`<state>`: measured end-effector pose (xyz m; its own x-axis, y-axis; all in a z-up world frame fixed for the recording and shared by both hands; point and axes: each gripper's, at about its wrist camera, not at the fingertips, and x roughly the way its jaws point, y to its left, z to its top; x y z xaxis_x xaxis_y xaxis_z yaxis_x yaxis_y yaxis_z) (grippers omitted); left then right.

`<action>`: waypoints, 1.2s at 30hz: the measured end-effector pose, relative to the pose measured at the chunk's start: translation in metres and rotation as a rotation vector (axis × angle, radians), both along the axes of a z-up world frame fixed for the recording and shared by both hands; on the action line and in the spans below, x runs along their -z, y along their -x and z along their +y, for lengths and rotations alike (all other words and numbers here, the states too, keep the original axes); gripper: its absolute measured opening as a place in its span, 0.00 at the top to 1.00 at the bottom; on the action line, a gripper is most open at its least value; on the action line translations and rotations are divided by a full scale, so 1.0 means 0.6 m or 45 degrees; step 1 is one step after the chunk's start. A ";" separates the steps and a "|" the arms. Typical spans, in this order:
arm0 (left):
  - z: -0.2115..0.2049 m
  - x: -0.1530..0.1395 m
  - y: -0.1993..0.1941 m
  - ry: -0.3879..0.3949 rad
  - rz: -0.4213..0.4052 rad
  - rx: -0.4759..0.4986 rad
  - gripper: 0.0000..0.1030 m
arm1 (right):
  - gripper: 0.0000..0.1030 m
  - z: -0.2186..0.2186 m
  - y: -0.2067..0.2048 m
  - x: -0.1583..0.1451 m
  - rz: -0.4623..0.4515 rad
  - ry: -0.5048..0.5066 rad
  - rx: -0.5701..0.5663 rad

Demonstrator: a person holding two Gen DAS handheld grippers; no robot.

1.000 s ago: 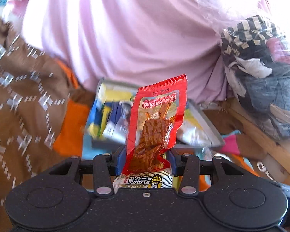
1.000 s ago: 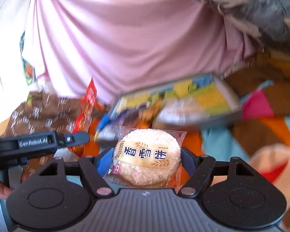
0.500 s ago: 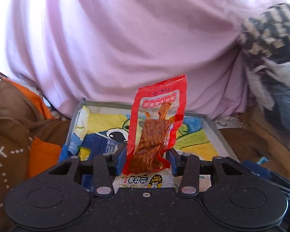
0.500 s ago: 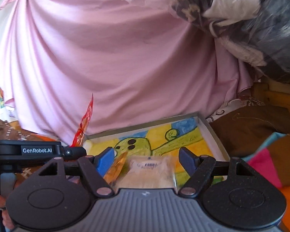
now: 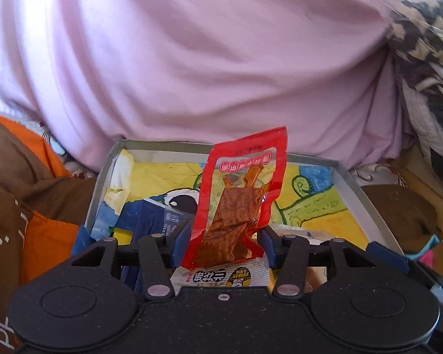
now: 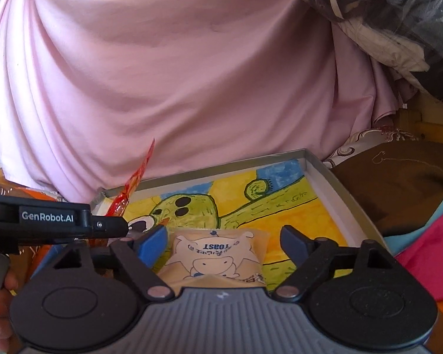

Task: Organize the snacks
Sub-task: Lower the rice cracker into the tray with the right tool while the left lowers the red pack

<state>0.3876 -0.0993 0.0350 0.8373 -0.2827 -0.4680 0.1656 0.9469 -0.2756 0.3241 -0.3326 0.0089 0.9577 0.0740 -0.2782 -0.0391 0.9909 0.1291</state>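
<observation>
Left gripper (image 5: 226, 243) clamped on red snack packet (image 5: 242, 194), upright over tray (image 5: 366, 200) | right gripper (image 6: 221, 243) spread wide, empty, above toast packet (image 6: 218, 253) in tray | risk: thin packet may slip or drop crooked onto other snacks.

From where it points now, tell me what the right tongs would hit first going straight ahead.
Probably the toast packet, lying in the box between the open right tongs. Beyond it come the box's far wall and the pink cloth; depth is unclear.

Toast packet (image 6: 218, 253) in tray (image 6: 336, 197), before cloth (image 6: 192, 73)
</observation>
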 end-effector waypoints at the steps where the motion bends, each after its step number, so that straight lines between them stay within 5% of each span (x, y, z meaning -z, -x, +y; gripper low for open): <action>1: 0.003 0.001 -0.002 0.018 0.011 -0.012 0.49 | 0.12 0.001 0.000 0.000 -0.009 -0.005 0.002; 6: 0.012 0.004 -0.004 0.053 -0.002 -0.021 0.38 | 0.02 0.002 0.005 0.003 -0.083 -0.029 0.027; 13: 0.018 0.001 0.016 0.090 -0.080 0.013 0.20 | 0.00 -0.004 0.033 0.004 -0.152 -0.082 0.071; 21: 0.021 -0.011 0.042 0.113 -0.158 -0.020 0.12 | 0.00 -0.013 0.074 0.034 -0.145 -0.273 0.160; 32: 0.067 0.016 0.056 0.098 -0.144 -0.115 0.10 | 0.01 0.071 0.078 0.081 -0.286 -0.010 0.399; 36: 0.083 0.022 0.053 0.108 -0.124 -0.133 0.09 | 0.01 0.073 0.078 0.078 -0.288 -0.019 0.405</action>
<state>0.3560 -0.0497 0.0218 0.9045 -0.2270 -0.3611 0.0976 0.9343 -0.3429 0.2772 -0.2887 -0.0379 0.9705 -0.2339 -0.0582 0.2404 0.9562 0.1667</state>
